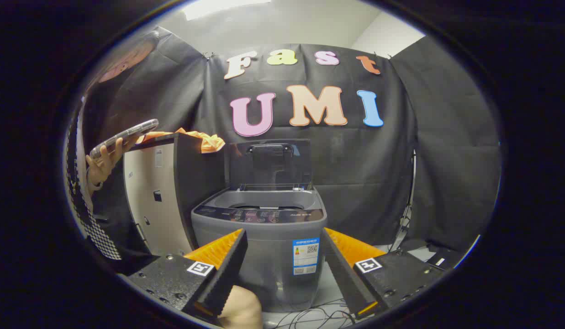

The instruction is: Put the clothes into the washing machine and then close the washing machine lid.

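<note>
- Gripper fingers point level and forward, spread wide apart with nothing between them except open air; the front of the washer shows through the gap.
- Part of a hand shows low down, just beside the left finger.
- Grey top-loading washing machine stands straight ahead, beyond the fingertips, apart from them.
- Its dark translucent lid is raised upright at the back, leaving the tub mouth open; what lies inside the tub cannot be told from this low angle.
- Open room lies above the machine's rim, between the lid and the dark control strip along the front edge.
- Tall cabinet with a pale front and dark side stands just beside the machine, to its left.
- Orange cloth garment lies crumpled on the cabinet's top, spilling over the edge nearest the lid.
- A person's other hand, further left, holds up a phone in a clear case.
- Thin cables trail on the floor before the machine.
</note>
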`<action>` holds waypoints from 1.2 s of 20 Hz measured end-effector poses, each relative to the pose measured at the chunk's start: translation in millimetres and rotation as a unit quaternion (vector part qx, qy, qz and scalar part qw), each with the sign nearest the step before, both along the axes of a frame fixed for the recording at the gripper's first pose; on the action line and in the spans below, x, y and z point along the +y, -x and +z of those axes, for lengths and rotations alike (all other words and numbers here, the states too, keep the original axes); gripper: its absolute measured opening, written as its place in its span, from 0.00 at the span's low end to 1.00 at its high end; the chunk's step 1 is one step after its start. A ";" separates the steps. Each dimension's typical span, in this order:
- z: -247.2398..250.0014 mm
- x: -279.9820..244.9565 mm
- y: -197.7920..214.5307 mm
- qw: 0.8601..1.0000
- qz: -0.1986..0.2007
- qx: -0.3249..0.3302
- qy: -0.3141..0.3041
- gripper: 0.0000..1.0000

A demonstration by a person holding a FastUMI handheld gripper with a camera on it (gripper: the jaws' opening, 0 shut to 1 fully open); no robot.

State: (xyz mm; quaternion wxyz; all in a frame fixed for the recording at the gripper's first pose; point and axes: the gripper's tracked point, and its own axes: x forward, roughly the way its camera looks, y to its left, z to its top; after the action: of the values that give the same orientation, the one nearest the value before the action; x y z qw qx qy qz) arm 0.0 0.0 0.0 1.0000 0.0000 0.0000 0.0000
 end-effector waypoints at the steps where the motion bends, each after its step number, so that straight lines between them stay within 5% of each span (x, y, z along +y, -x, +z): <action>1: -0.5 -0.1 -0.6 1.000 0.000 0.000 0.000 0.97; 13: -0.1 -0.2 -0.5 1.000 0.000 0.000 0.000 0.97; 17: 3.3 -6.2 -5.6 1.000 -0.030 -0.005 -0.004 0.97; 24: 98.6 55.3 -59.5 0.999 0.001 -0.050 -0.015 0.97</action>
State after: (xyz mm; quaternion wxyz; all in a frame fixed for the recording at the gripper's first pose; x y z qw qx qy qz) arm 59.5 55.3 98.6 0.9986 0.0151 -0.0500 0.0012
